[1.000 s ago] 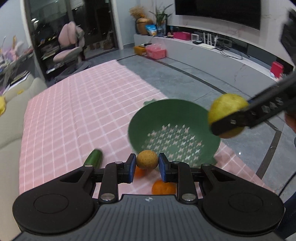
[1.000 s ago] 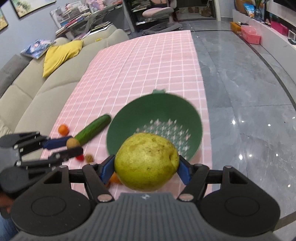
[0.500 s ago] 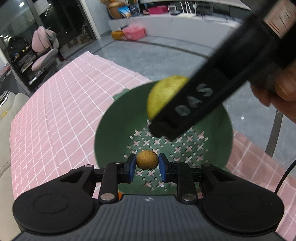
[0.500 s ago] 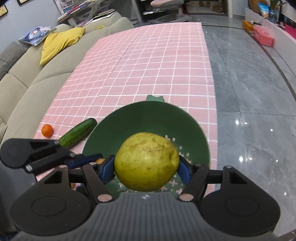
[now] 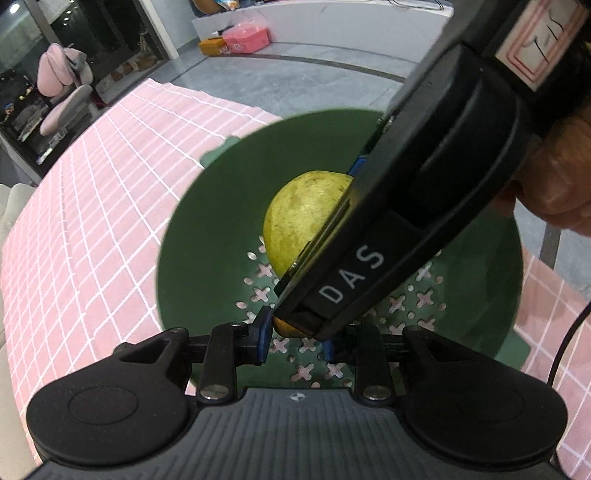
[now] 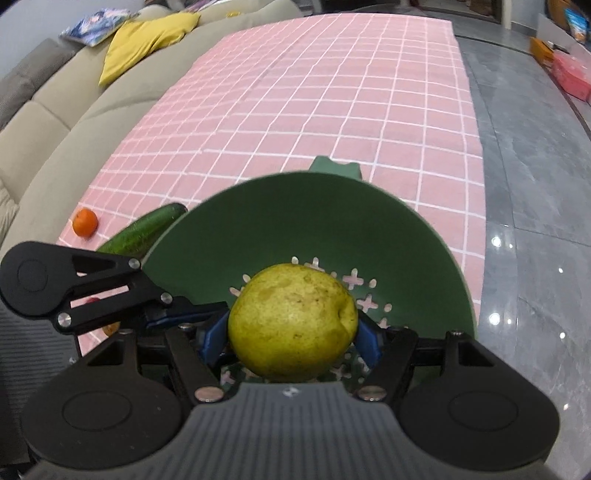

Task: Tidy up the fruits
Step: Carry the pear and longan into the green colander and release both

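A green perforated colander (image 5: 207, 236) (image 6: 332, 229) sits on the pink checked tablecloth. My right gripper (image 6: 291, 332) is shut on a large yellow-green pear (image 6: 291, 325), held low inside the colander; the pear also shows in the left wrist view (image 5: 295, 218), partly behind the right gripper's body (image 5: 406, 221). My left gripper (image 5: 295, 332) is over the colander's floor, with a small brown fruit (image 5: 282, 326) between its jaws, mostly hidden by the right gripper. In the right wrist view the left gripper (image 6: 177, 314) reaches in from the left.
A cucumber (image 6: 144, 229) lies against the colander's left side, with a small orange (image 6: 85, 221) beyond it. A beige sofa with a yellow cushion (image 6: 147, 33) runs along the table's left. Grey tiled floor (image 6: 535, 184) lies right of the table edge.
Both grippers have moved lower into the colander. The pear now sits near the perforated floor, and the right gripper's body has come across in front of my left fingertips.
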Available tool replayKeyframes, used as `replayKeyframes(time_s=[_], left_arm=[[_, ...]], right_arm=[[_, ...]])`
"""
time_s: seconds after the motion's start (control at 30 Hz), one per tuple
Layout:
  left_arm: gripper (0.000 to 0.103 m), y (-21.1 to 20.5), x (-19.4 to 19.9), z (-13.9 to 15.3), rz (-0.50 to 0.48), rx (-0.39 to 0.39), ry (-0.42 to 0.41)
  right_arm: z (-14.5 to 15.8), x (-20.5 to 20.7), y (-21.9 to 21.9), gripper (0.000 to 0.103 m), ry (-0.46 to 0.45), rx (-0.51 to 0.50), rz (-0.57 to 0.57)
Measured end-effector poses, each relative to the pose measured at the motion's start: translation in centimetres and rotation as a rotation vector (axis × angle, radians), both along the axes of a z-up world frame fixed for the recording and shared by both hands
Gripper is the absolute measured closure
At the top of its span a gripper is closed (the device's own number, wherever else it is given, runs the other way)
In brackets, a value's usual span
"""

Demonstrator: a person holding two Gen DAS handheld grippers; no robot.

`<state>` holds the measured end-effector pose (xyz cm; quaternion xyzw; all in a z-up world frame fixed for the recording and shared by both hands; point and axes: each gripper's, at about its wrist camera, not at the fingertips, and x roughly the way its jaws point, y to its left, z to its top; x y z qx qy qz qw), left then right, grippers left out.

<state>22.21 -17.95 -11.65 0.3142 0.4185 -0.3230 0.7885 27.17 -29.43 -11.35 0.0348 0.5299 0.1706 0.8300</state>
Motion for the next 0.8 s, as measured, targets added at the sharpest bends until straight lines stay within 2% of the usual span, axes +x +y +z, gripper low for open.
replayKeyframes(time_s=[0.27, 0.4, 0.5, 0.57, 0.6, 0.63, 0.73, 0.8], left_arm=[[0.07, -0.2, 1.0, -0.7, -0.009, 0.006, 0.035], [0.069, -0.4, 1.5, -0.8, -0.017, 0.019, 0.03], [0.052, -0.8, 0.9, -0.3, -0.028, 0.035, 0.009], [0.019, -0.8, 0.4, 0.4, -0.029, 0.018, -0.025], [0.016, -0.6, 0.3, 0.9, -0.028, 0.001, -0.042], [0.015, -0.4, 0.2, 1.5, -0.026, -0.019, -0.052], [0.015, 0.4, 0.2, 3.0, -0.002, -0.052, -0.049], [0.015, 1.3, -0.1, 4.3, 0.025, -0.082, -0.053]], right_arm=[[-2.1, 1.2, 0.8, 0.036, 0.07, -0.031, 0.044], [-2.2, 1.4, 0.8, 0.036, 0.072, -0.023, 0.042], [-2.1, 1.4, 0.8, 0.036, 0.068, -0.028, 0.044], [-1.7, 1.1, 0.8, 0.03, 0.055, -0.025, 0.052], [-1.1, 0.8, 0.8, 0.021, 0.033, -0.002, 0.057], [-0.4, 0.6, 0.6, 0.016, 0.016, 0.022, 0.057], [2.3, 0.0, 0.0, 0.01, -0.065, 0.043, 0.024], [4.5, -0.9, -1.2, 0.01, -0.128, 0.063, -0.038]])
